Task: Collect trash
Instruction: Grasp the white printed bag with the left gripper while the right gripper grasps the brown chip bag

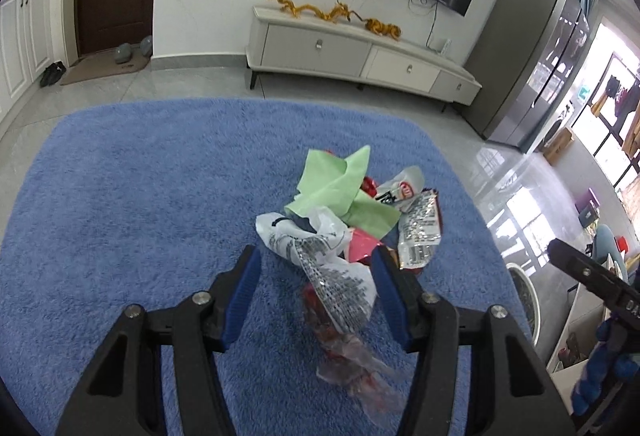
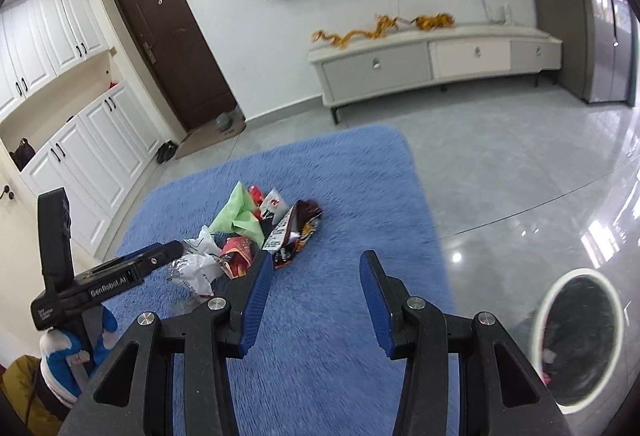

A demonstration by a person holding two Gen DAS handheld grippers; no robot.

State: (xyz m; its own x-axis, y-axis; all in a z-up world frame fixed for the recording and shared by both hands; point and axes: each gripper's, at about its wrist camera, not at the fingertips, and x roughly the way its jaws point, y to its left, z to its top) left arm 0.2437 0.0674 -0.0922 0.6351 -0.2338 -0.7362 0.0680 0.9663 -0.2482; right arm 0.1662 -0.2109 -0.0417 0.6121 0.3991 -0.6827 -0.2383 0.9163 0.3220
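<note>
A pile of trash lies on a blue rug (image 1: 140,196): a green cloth-like sheet (image 1: 336,188), a silver printed wrapper (image 1: 420,232), a white printed plastic bag (image 1: 316,244) and a clear red-tinted wrapper (image 1: 348,348). My left gripper (image 1: 316,256) is open, its blue pads either side of the white bag, just above it. My right gripper (image 2: 316,260) is open and empty over the rug (image 2: 340,196), right of the pile (image 2: 256,224). The left gripper (image 2: 120,276) shows in the right wrist view beside the pile.
A round white-rimmed bin (image 2: 576,340) with a black liner stands on the grey tile floor right of the rug. A white TV cabinet (image 1: 360,52) lines the far wall under a TV. A brown door (image 2: 176,48) and white cupboards are at the left.
</note>
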